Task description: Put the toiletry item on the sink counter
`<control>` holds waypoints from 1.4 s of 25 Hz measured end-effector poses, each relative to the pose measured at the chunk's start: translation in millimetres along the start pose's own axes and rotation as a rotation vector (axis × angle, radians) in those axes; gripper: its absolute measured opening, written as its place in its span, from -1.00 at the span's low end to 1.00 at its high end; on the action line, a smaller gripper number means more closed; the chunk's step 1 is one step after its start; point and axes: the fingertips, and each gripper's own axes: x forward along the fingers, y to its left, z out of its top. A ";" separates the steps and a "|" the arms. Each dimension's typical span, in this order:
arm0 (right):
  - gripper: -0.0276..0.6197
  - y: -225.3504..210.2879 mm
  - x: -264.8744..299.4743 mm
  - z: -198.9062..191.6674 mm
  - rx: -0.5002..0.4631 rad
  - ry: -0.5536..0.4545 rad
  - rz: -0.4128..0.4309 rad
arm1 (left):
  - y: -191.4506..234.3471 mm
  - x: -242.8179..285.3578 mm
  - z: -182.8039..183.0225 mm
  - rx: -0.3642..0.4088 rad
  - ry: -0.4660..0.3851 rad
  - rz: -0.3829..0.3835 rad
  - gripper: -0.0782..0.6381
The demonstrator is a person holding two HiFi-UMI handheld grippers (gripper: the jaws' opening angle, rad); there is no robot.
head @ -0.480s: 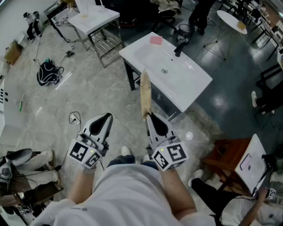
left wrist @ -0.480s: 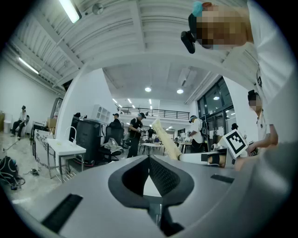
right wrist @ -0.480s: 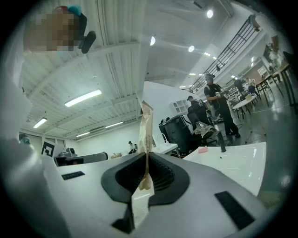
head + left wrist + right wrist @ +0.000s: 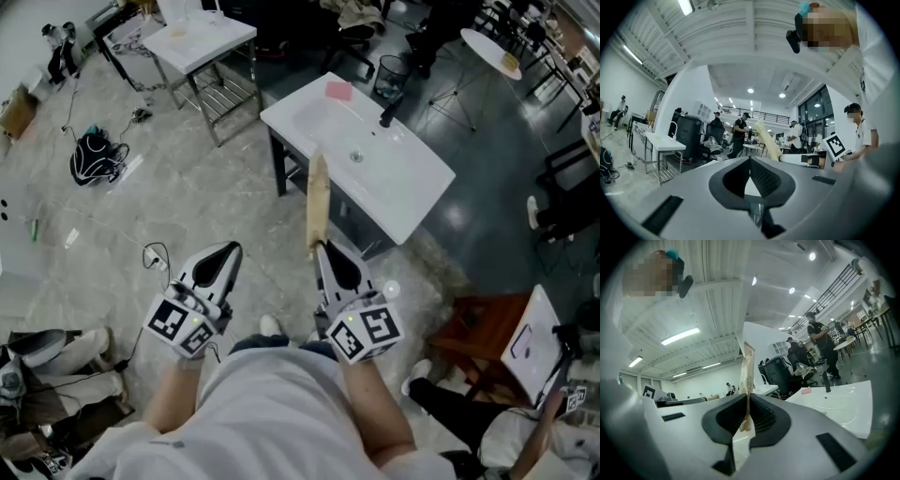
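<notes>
My right gripper [image 4: 322,247] is shut on a long tan toiletry packet [image 4: 318,202] that sticks out ahead of the jaws toward the white sink counter [image 4: 408,192]. In the right gripper view the packet [image 4: 747,376] stands upright between the closed jaws of the right gripper [image 4: 748,401], with the white sink counter [image 4: 839,401] to the right. My left gripper [image 4: 222,255] hangs over the floor, shut with nothing in it; in the left gripper view the left gripper [image 4: 750,169] shows its jaws pressed together. The counter carries a black faucet [image 4: 386,116] and a pink bar [image 4: 337,90].
A second white sink stand [image 4: 197,42] sits at the back left. A black bag [image 4: 94,155] and cables lie on the floor to the left. A brown stool [image 4: 473,328] and a seated person are at the right. Other people stand further back in the room.
The view has shifted slightly; the sink counter and packet sit a little further right and down. Both grippers keep their hold and pose.
</notes>
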 end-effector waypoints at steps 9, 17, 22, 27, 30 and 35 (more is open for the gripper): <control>-0.82 -7.3 43.1 -4.5 -0.024 -0.025 -0.119 | 70.6 -17.4 -2.2 -0.020 0.004 -0.029 -0.73; -0.82 -78.3 102.0 -8.0 0.004 -0.026 -0.136 | 113.8 44.7 -19.1 -0.010 0.031 -0.015 -0.73; -0.82 -130.0 146.4 -5.4 0.023 -0.005 -0.123 | 143.3 98.8 -23.1 -0.013 0.048 0.012 -0.73; -0.82 -154.5 181.1 -13.0 0.055 0.040 -0.112 | 170.4 126.2 -24.8 -0.026 0.068 0.043 -0.73; -0.82 -170.2 205.3 -18.5 0.072 0.068 -0.095 | 189.6 146.4 -24.5 -0.037 0.078 0.067 -0.73; -0.82 -198.9 245.8 -25.1 0.090 0.116 -0.065 | 218.0 183.4 -26.8 -0.055 0.090 0.100 -0.73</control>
